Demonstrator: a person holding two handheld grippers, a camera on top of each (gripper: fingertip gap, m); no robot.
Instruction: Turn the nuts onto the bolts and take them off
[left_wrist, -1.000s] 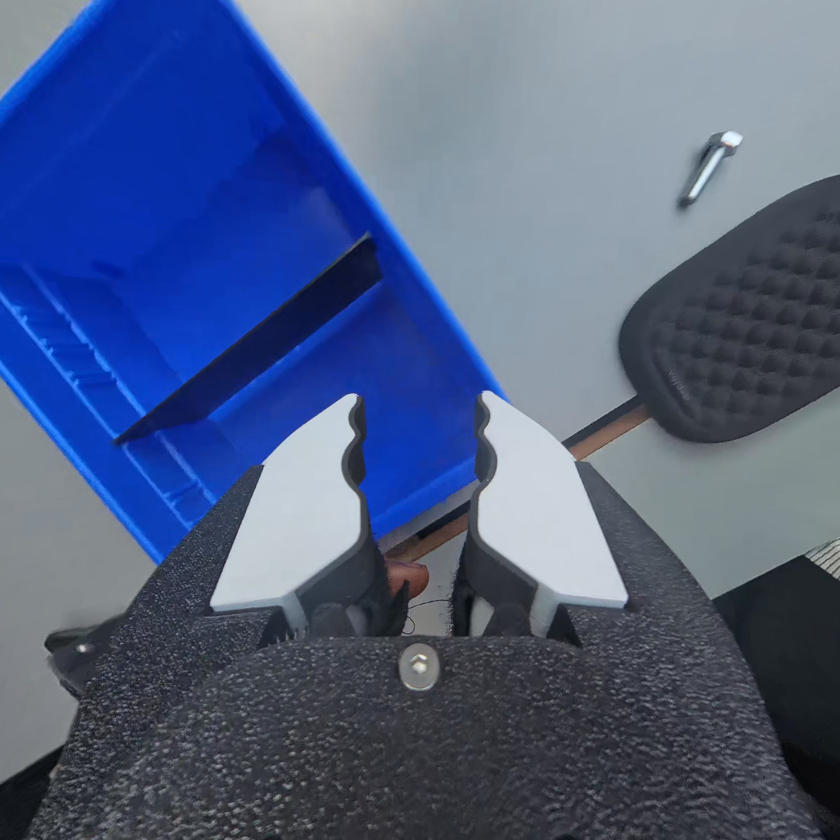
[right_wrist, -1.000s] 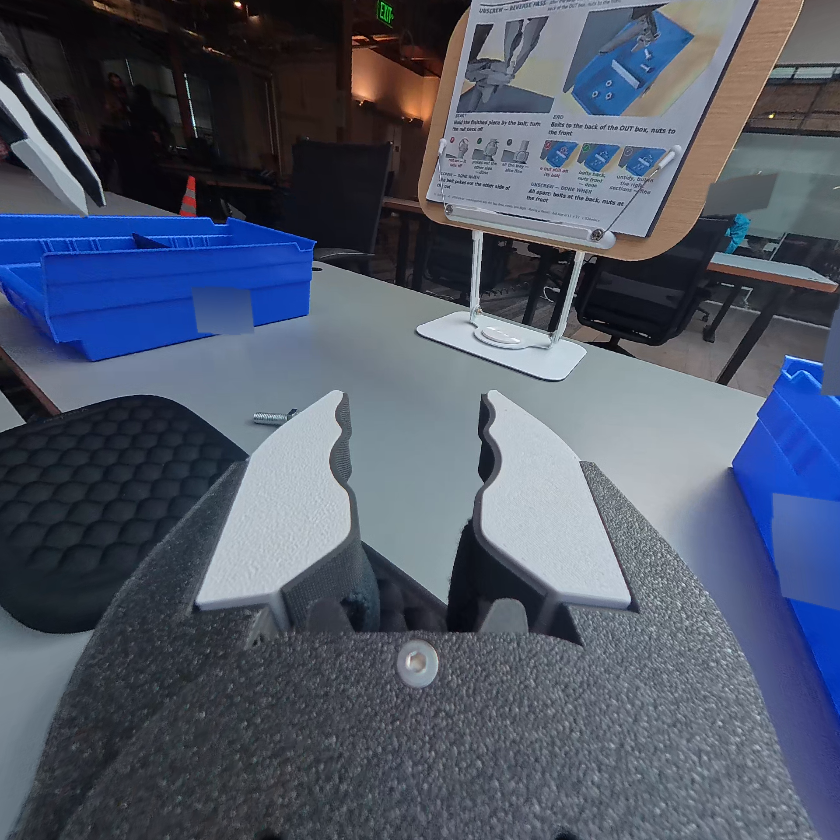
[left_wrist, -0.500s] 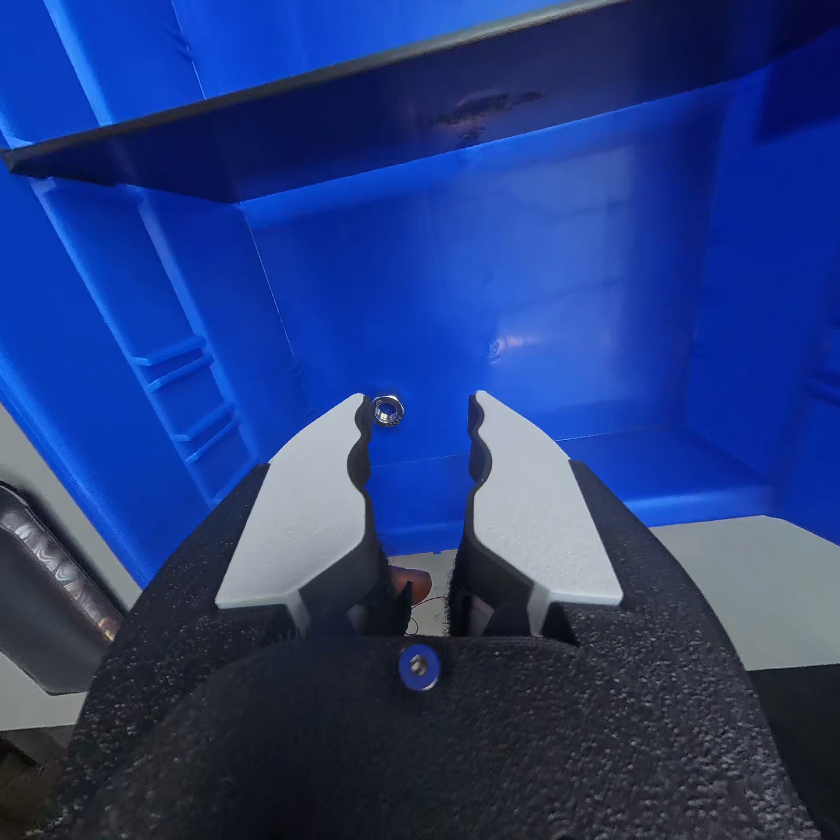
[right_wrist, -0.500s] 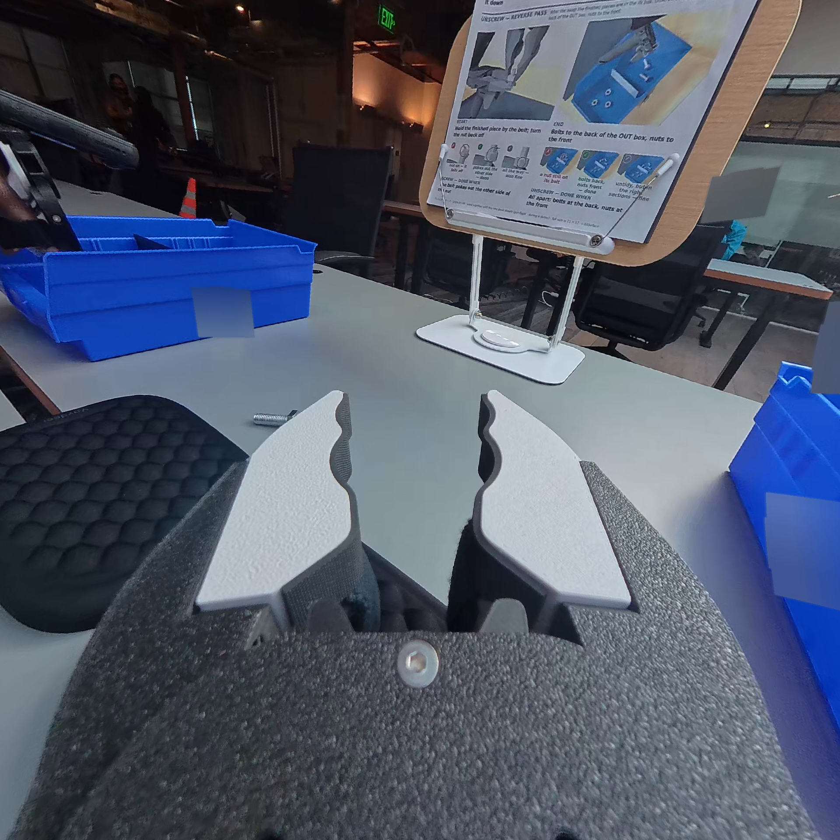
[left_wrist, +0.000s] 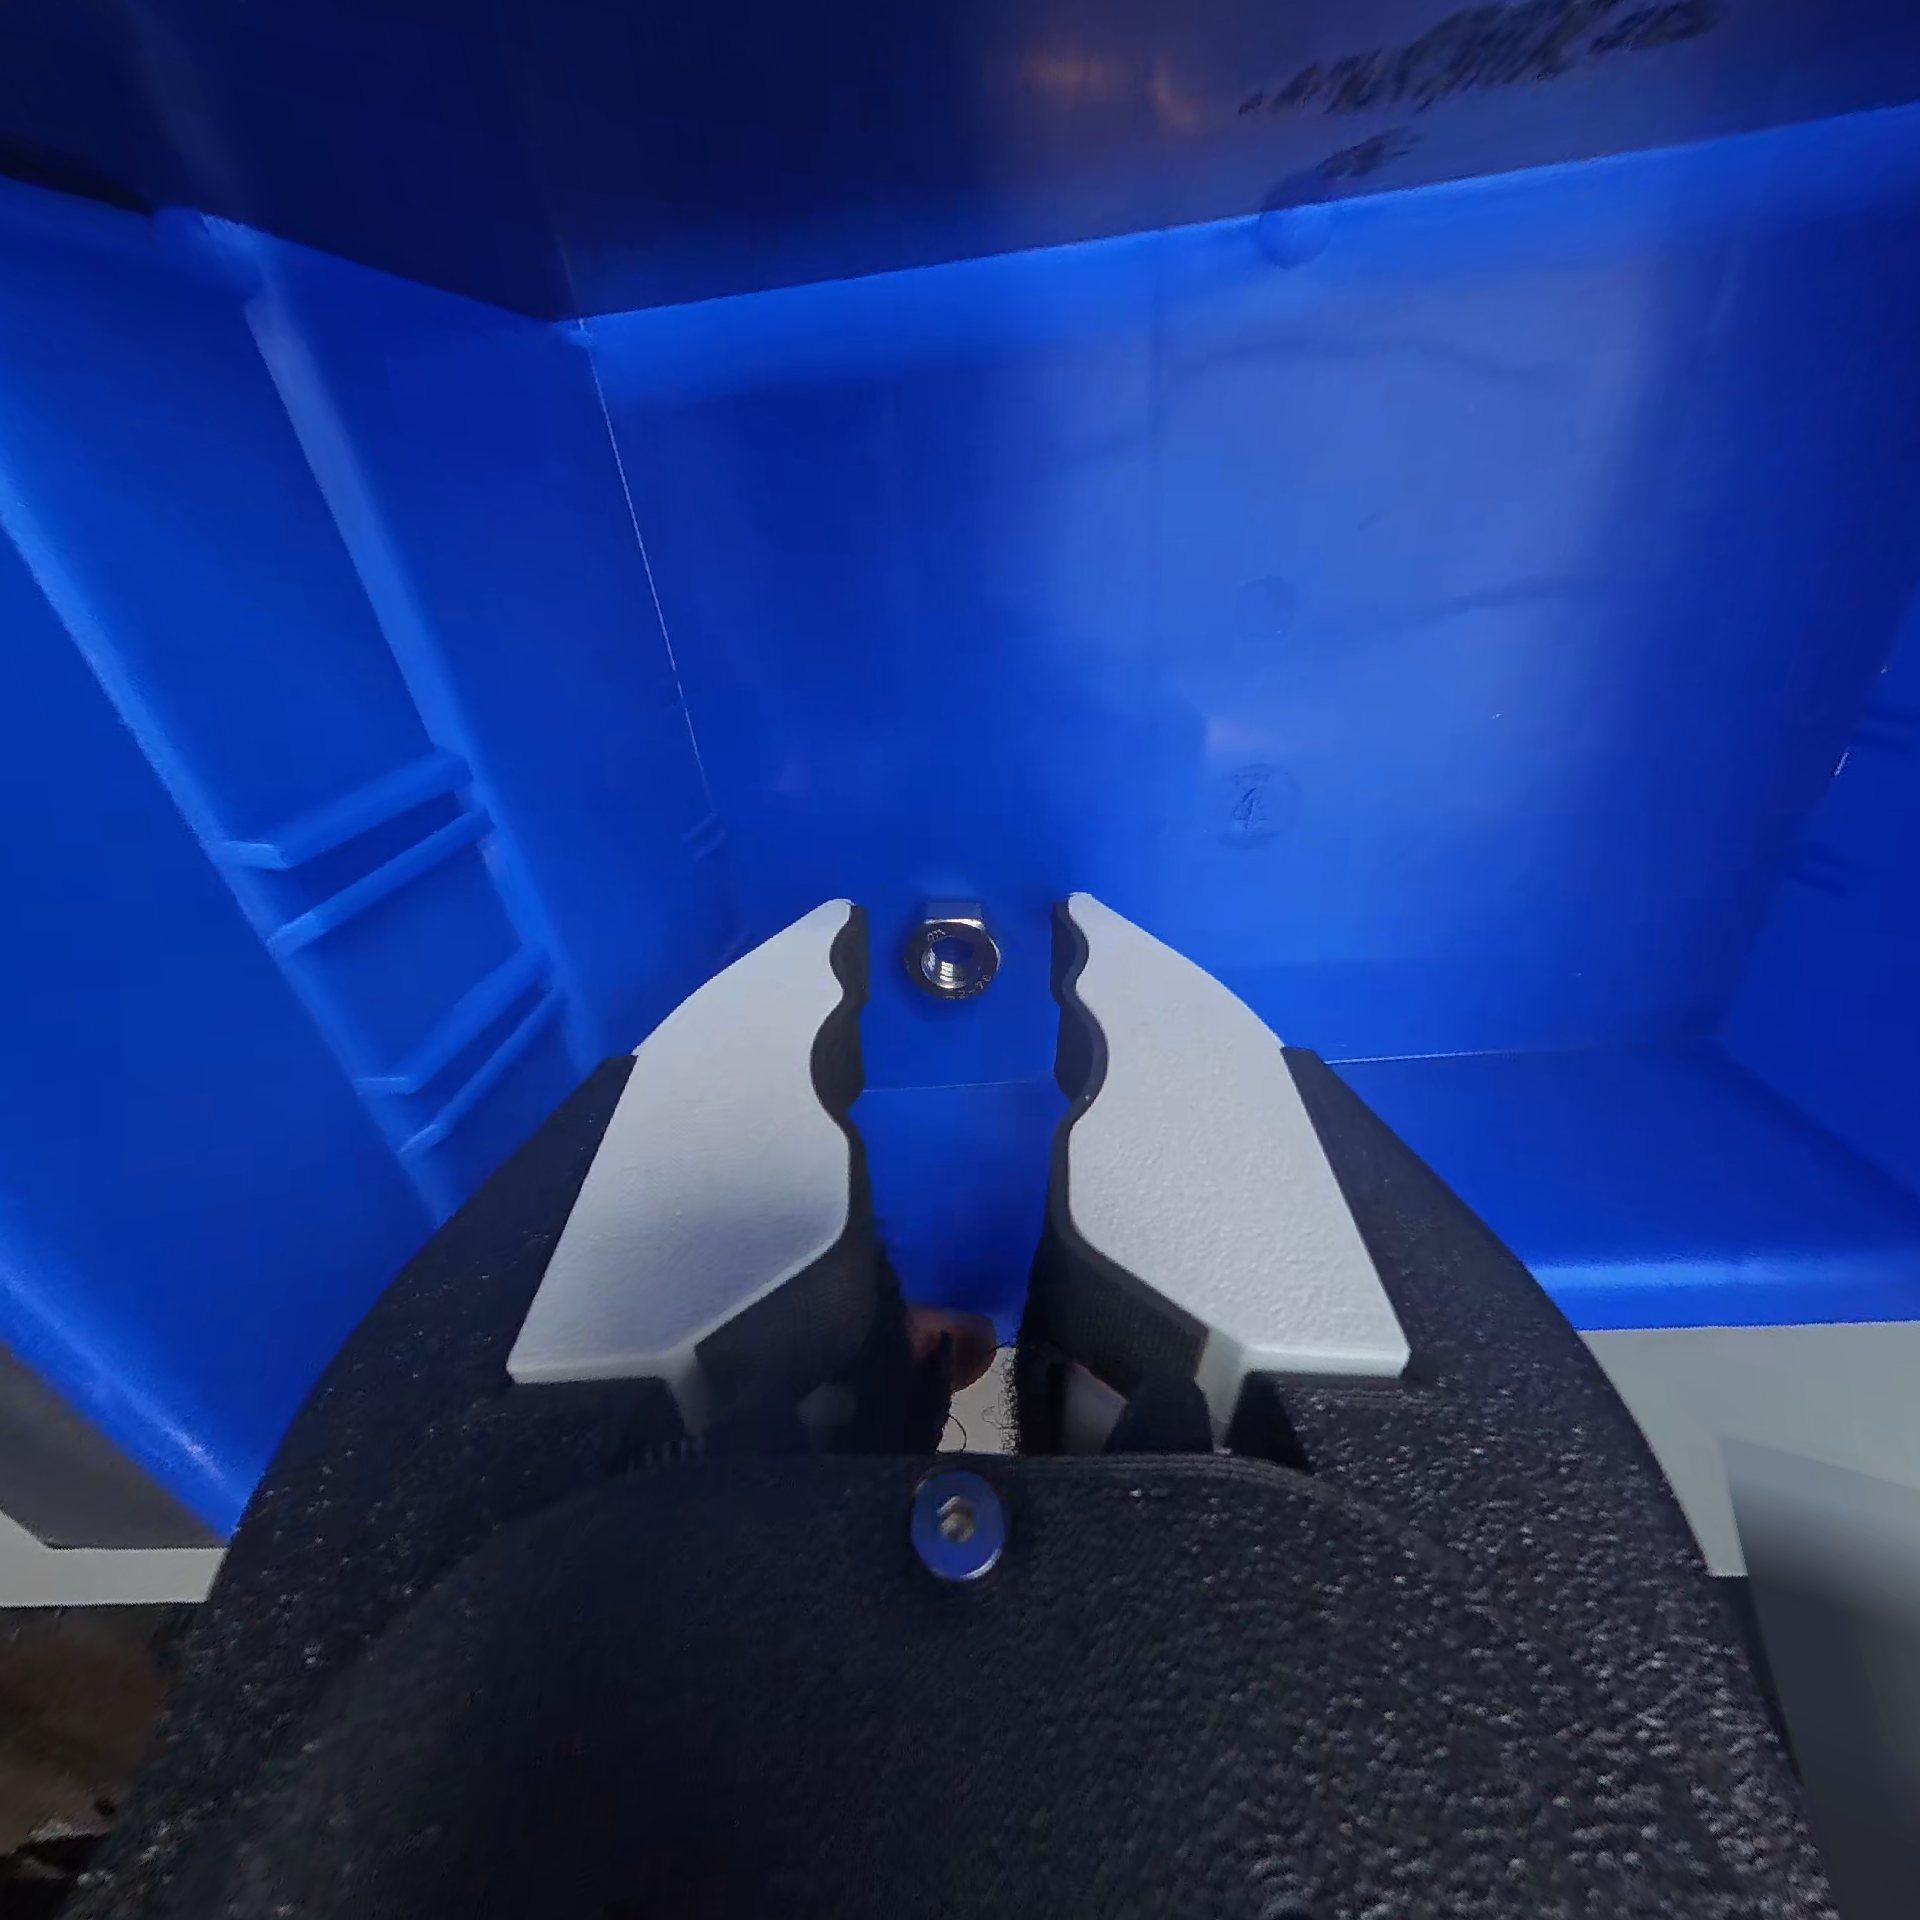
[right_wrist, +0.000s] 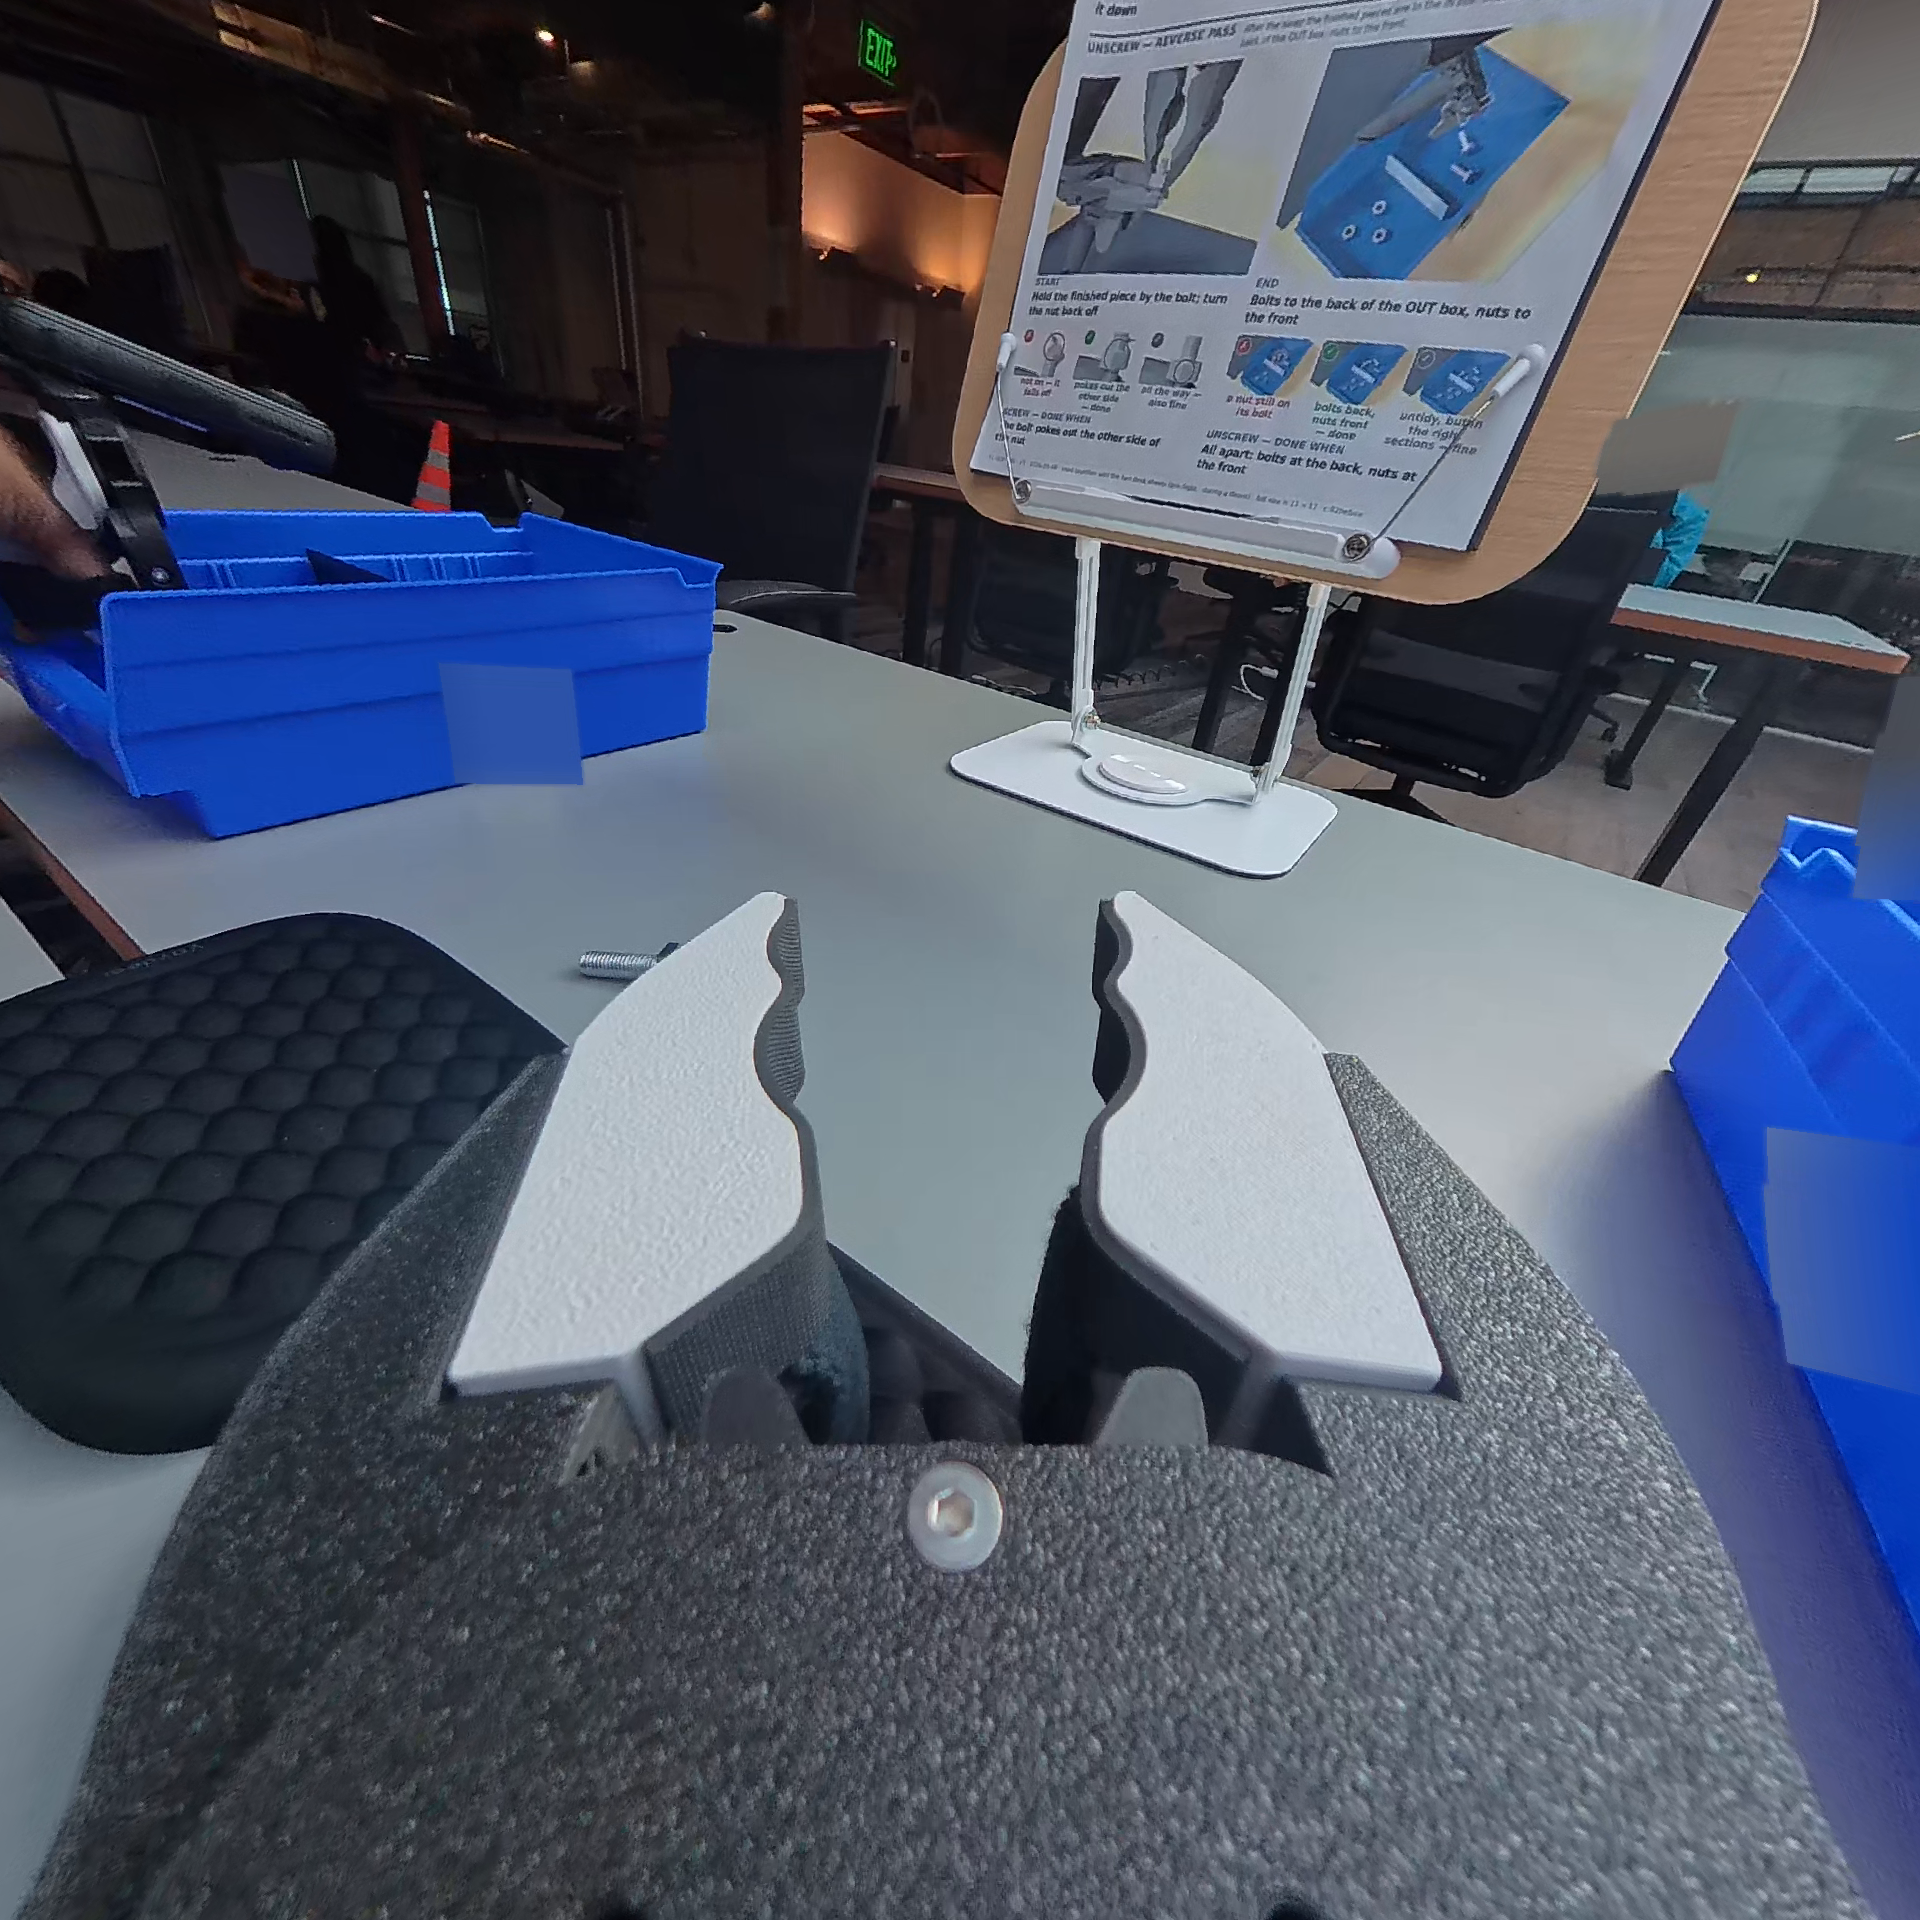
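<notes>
Since half a second before, the left gripper had gone deeper into the blue bin, jaws apart around the nut on its floor, probably needing to close, while the right gripper waited with jaws apart near the bolt on the counter.

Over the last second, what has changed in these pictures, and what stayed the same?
The left gripper moved from above the table down into the blue plastic bin; its open fingers now flank the small silver hex nut, not yet gripped. Unchanged: the right gripper open over the grey table, the silver bolt beside the black padded mat.
</notes>
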